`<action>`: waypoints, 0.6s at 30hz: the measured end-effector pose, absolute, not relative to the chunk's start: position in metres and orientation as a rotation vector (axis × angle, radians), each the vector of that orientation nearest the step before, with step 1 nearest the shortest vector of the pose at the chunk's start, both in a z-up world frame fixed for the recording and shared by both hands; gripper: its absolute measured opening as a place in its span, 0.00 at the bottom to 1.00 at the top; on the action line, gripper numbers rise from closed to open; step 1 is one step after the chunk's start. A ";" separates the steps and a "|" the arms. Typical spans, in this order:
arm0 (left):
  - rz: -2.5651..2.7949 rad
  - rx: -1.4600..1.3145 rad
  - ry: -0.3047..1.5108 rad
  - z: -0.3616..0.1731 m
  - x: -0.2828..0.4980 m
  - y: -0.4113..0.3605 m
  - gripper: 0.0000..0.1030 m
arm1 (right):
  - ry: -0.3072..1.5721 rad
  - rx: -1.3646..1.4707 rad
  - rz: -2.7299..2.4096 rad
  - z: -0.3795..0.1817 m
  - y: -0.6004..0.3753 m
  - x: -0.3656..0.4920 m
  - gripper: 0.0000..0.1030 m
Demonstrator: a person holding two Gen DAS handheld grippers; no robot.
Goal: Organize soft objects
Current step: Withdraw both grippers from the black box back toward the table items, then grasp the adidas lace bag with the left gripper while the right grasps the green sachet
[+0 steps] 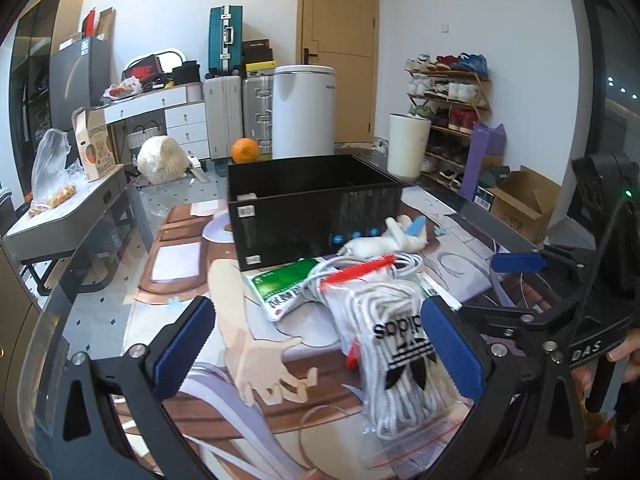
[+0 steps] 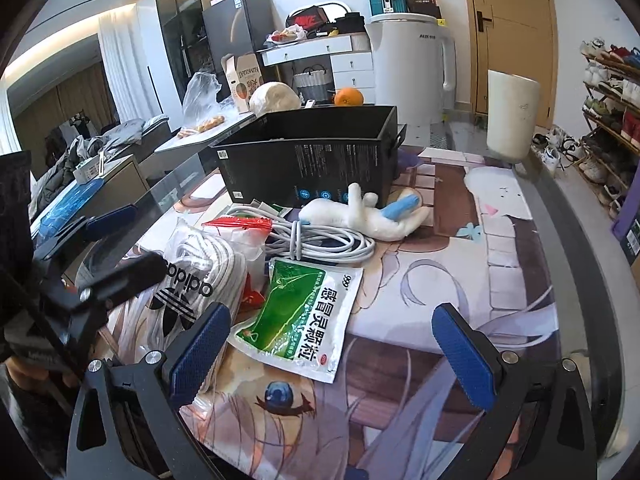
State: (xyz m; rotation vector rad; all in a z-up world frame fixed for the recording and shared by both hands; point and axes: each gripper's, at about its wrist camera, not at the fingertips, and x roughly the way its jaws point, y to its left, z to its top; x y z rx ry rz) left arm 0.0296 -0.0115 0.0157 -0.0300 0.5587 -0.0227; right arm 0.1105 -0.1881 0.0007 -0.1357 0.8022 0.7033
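Note:
A clear zip bag of white Adidas socks [image 1: 400, 344] lies on the printed table mat, also in the right wrist view [image 2: 188, 280]. A green and white medicine packet [image 1: 286, 284] [image 2: 298, 320], a coiled white cable [image 2: 320, 236] and a white plush toy with blue parts [image 2: 368, 214] [image 1: 394, 236] lie near it. An open black box [image 1: 312, 204] [image 2: 312, 156] stands behind them. My left gripper [image 1: 320, 344] is open, its right pad beside the sock bag. My right gripper [image 2: 336, 344] is open over the packet's near end.
A white cylinder container [image 2: 512, 112] stands at the table's far right. An orange [image 1: 245, 149] sits behind the box. A side cart with a plastic bag [image 1: 50, 168] is at the left. A shoe rack [image 1: 448, 112], suitcases and a white bin line the far wall.

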 end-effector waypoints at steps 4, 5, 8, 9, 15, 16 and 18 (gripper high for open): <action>-0.040 -0.002 0.576 0.012 0.030 -0.020 1.00 | 0.818 -0.159 0.680 -0.004 -0.181 0.112 0.99; -0.044 0.003 0.581 0.011 0.030 -0.022 1.00 | 0.821 -0.161 0.680 -0.003 -0.181 0.114 0.99; -0.067 0.027 0.608 0.007 0.031 -0.025 1.00 | 0.828 -0.164 0.673 -0.004 -0.179 0.118 0.99; -0.070 0.033 0.614 0.006 0.030 -0.026 1.00 | 0.829 -0.163 0.674 -0.004 -0.178 0.119 0.99; -0.083 0.059 0.650 0.000 0.032 -0.032 1.00 | 0.835 -0.172 0.663 -0.005 -0.178 0.122 0.99; -0.080 0.061 0.660 -0.002 0.032 -0.032 1.00 | 0.836 -0.174 0.661 -0.006 -0.178 0.122 0.99; -0.073 0.060 0.672 -0.004 0.033 -0.030 1.00 | 0.838 -0.171 0.659 -0.006 -0.178 0.124 0.99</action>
